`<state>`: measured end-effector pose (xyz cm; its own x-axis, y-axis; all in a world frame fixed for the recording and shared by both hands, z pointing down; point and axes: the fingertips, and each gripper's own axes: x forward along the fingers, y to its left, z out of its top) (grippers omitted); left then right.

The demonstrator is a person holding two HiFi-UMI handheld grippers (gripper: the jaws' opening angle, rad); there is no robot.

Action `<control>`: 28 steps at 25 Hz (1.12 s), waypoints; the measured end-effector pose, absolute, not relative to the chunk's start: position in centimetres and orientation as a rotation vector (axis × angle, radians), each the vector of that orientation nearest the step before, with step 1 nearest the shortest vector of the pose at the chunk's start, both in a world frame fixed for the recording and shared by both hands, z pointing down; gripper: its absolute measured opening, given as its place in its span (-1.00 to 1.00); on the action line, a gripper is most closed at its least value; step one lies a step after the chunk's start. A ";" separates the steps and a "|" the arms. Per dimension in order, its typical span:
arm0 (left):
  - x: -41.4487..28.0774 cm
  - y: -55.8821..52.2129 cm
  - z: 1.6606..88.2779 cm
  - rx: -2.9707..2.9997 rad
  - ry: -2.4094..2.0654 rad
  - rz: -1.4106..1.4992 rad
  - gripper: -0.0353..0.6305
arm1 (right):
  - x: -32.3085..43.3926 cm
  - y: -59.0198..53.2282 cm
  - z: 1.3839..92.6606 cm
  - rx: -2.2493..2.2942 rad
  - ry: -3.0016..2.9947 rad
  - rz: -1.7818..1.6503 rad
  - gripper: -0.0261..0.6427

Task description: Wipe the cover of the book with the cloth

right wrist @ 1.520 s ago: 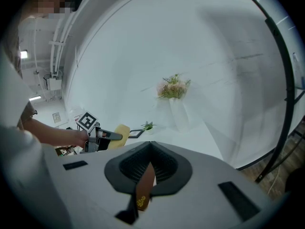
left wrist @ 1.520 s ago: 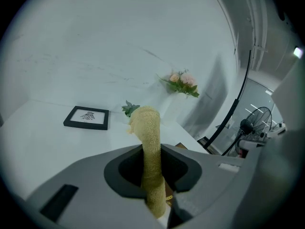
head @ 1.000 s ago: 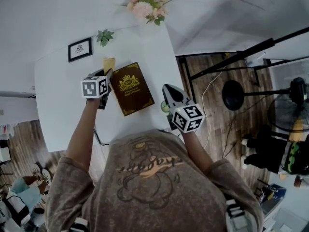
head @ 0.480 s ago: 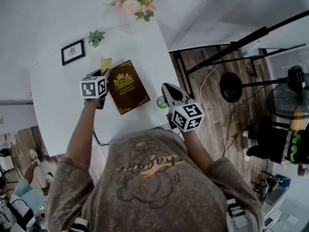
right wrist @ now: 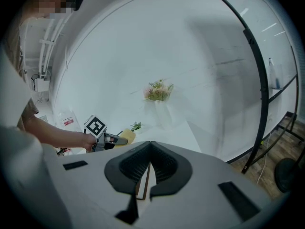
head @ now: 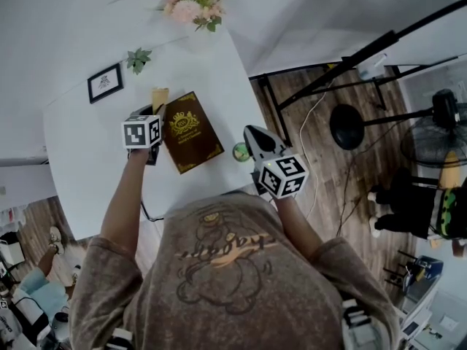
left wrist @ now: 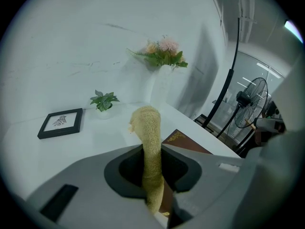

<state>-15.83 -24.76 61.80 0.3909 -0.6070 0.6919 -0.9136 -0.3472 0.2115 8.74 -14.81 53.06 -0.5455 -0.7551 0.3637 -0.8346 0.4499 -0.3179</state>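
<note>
Left gripper view: my left gripper has its jaws pinched tight on the yellow cloth, which stands up between them and curls over at its far end. In the head view, the brown book lies flat on the white table, just right of that gripper. My right gripper hangs by the table's right edge, its jaws closed together and holding nothing.

On your white table, pink flowers, a small green plant and a framed picture line the far edge; a fan stands well right of it.
</note>
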 end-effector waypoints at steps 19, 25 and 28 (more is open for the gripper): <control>-12.2 -24.7 62.0 2.103 -1.194 0.777 -0.71 | 10.7 -14.2 53.3 1.439 -2.514 0.724 -0.91; -11.7 -24.8 62.0 2.086 -1.174 0.771 -0.71 | 11.0 -14.1 53.5 1.449 -2.513 0.735 -0.91; -11.0 -24.6 62.1 2.099 -1.145 0.784 -0.71 | 11.0 -14.0 53.5 1.453 -2.513 0.743 -0.91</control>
